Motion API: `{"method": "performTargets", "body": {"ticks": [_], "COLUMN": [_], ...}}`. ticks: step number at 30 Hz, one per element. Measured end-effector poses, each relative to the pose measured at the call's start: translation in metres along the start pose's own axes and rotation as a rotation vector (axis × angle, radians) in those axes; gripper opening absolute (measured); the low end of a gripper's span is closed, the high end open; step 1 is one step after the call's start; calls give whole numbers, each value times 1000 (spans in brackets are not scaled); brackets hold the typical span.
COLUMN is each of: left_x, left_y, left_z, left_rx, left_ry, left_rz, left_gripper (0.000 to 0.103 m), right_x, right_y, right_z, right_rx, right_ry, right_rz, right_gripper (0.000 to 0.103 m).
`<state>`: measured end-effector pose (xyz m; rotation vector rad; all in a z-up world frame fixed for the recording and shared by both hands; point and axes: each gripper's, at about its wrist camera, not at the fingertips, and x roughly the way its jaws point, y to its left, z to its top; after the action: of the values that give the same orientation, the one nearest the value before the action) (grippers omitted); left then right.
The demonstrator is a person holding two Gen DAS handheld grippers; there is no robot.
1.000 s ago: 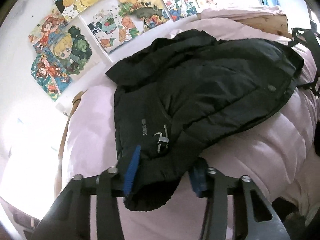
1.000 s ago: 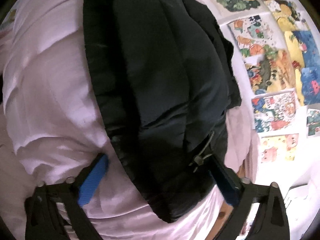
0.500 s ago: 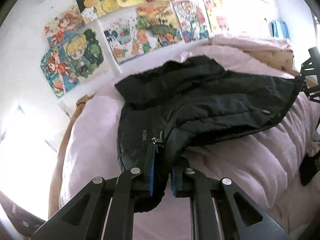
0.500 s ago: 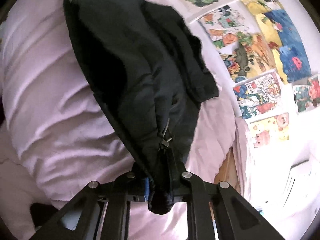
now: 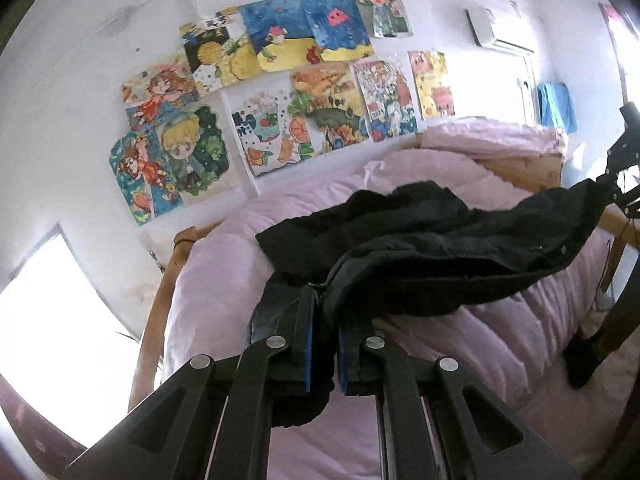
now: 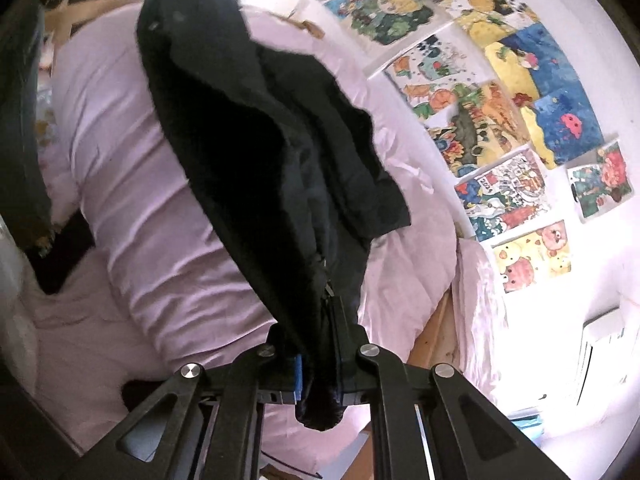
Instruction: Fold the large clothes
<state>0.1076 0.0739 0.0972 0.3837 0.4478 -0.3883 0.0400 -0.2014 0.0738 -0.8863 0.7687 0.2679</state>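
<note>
Left wrist view: left hand-held gripper [image 5: 322,344] pinching jacket [image 5: 440,248] hem at 6 o'clock, far corner lifted toward 3 o'clock above bed [image 5: 460,344].

Right wrist view: right hand-held gripper [image 6: 320,364] pinching hem. No fold made yet.

Black jacket [image 5: 420,248]: matt padded cloth, softly creased. Pink duvet [image 5: 460,332]: smooth cloth with a faint sheen, rumpled in ridges. Bed frame [image 5: 520,168]: bare light wood, matt. Wall pictures [image 5: 280,92]: painted paper, matt. Gripper fingers [image 5: 288,332]: matt black plastic, shiny metal screw heads, blue rubbery pads [image 5: 309,340]. White wall: smooth, matt.
</note>
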Motion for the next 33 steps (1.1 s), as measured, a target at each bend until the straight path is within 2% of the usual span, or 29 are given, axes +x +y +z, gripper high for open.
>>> {"method": "performTargets", "body": {"ticks": [3, 8, 15, 23, 33], "left_x": [5, 24, 65, 145, 243], "left_y": [4, 14, 37, 66, 89], "left_z": [10, 40, 100, 159, 182], "left_rx": [-34, -86, -123, -153, -190], "left_ry": [-6, -19, -78, -72, -68], "left_rz": [9, 43, 125, 197, 264], "left_gripper": [7, 7, 7, 5, 4], "right_x": [-1, 7, 33, 106, 206], "right_y": [-18, -57, -121, -179, -222], "right_z": [8, 27, 57, 99, 118], "right_rx": [89, 202, 405, 517, 597], "right_ry": [-20, -90, -170, -216, -256], "right_rz": [6, -47, -126, -216, -228], "right_gripper": [10, 10, 10, 10, 10]}}
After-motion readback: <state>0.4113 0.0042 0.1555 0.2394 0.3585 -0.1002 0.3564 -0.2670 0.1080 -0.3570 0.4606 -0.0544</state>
